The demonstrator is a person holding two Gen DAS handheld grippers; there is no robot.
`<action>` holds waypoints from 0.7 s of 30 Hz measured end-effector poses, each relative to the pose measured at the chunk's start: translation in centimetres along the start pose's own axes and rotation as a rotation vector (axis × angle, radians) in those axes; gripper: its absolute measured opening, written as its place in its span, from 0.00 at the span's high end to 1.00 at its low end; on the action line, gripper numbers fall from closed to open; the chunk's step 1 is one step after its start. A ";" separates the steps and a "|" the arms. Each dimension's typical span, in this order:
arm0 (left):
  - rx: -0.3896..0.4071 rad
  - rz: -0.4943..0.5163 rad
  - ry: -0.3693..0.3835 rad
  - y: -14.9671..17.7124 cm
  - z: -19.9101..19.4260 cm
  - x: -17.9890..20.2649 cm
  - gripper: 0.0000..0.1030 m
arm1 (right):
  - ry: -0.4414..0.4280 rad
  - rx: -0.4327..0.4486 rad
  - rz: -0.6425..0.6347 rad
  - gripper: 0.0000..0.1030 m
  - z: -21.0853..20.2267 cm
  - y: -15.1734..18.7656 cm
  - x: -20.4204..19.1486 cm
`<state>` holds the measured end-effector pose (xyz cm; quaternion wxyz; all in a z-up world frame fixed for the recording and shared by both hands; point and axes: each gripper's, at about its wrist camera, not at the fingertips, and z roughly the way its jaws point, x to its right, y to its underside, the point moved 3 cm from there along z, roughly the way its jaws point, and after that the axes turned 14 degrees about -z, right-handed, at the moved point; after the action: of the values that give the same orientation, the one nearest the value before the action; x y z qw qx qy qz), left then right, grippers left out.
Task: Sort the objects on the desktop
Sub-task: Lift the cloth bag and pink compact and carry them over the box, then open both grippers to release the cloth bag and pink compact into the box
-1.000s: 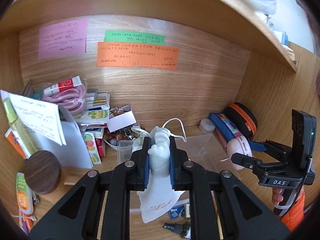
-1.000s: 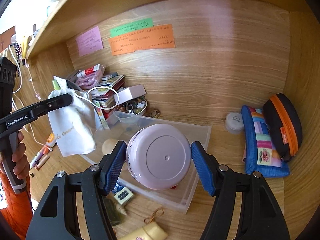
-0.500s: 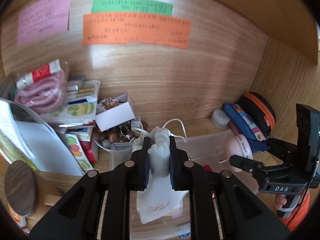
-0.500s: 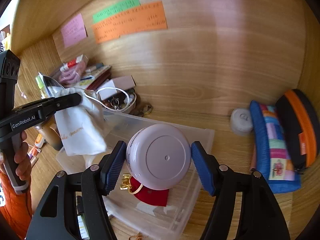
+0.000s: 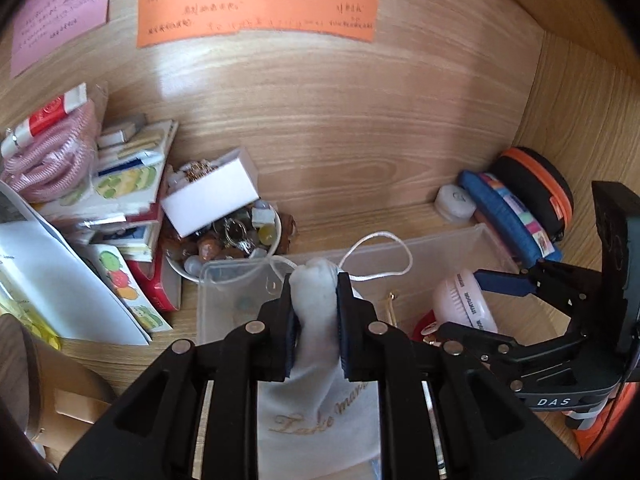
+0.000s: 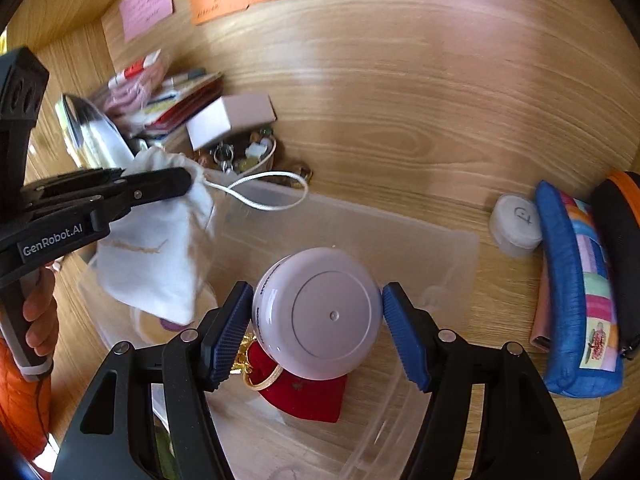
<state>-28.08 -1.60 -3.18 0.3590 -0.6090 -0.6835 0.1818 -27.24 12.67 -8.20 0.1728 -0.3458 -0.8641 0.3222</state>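
1. A clear plastic bin (image 6: 436, 248) is sitting on the wooden desk surface (image 6: 460, 152), taking up the middle of both views, with both grippers reaching over it.
2. The left gripper (image 5: 314, 312) is clamping the gathered neck of a white drawstring pouch (image 5: 320, 396); the jaws are standing narrow, pressed against the cloth on both sides. The pouch is hanging over the bin's left end, its cord loop (image 6: 272, 192) trailing over the bin's back rim.
3. The right gripper (image 6: 316, 336) is gripping a round pale pink case (image 6: 320, 312) between its blue pads (image 6: 226, 340); the jaws are standing wide, touching the case at both sides. The case is hovering over the bin's inside, tilted on its edge.
4. A blue patchwork pouch (image 6: 576, 280) is lying right of the bin, with a black case with an orange zip (image 6: 620, 240) leaning just behind it.
5. A stack of booklets and packets (image 5: 120, 192) is piling up left of the bin, against the back wall.
6. A red velvet piece (image 6: 312, 396) is lying on the bin floor beneath the pink case, with a gold bangle (image 6: 264, 376) resting on it.
7. A white bowl of beads and trinkets (image 5: 228, 240) is sitting just behind the bin's left corner, a white box (image 5: 212, 196) propped on top of it.
8. A small white round container (image 6: 516, 224) is standing between the bin and the blue pouch.
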 end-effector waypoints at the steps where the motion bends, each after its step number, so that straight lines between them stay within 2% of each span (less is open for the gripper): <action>1: -0.008 0.001 -0.003 0.1 0.3 0.0 0.85 | -0.003 -0.004 -0.001 0.38 0.1 0.0 -0.1; 9: -0.033 0.014 -0.038 0.8 1.5 0.2 0.80 | 0.060 -0.036 -0.067 0.38 0.7 0.0 -1.2; 11: -0.028 0.021 -0.042 0.9 1.5 0.3 0.74 | 0.077 -0.042 -0.085 0.38 0.9 0.1 -1.5; 18: -0.035 0.052 -0.058 1.5 2.0 0.8 0.65 | 0.090 -0.032 -0.084 0.38 0.7 0.0 -1.5; 21: -0.009 0.062 -0.058 1.4 1.3 1.1 0.53 | 0.091 -0.024 -0.080 0.38 0.6 0.0 -1.6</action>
<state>-28.01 -0.04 -4.71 0.3304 -0.6262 -0.6751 0.2074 -26.47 11.25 -8.73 0.2205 -0.3273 -0.8724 0.2885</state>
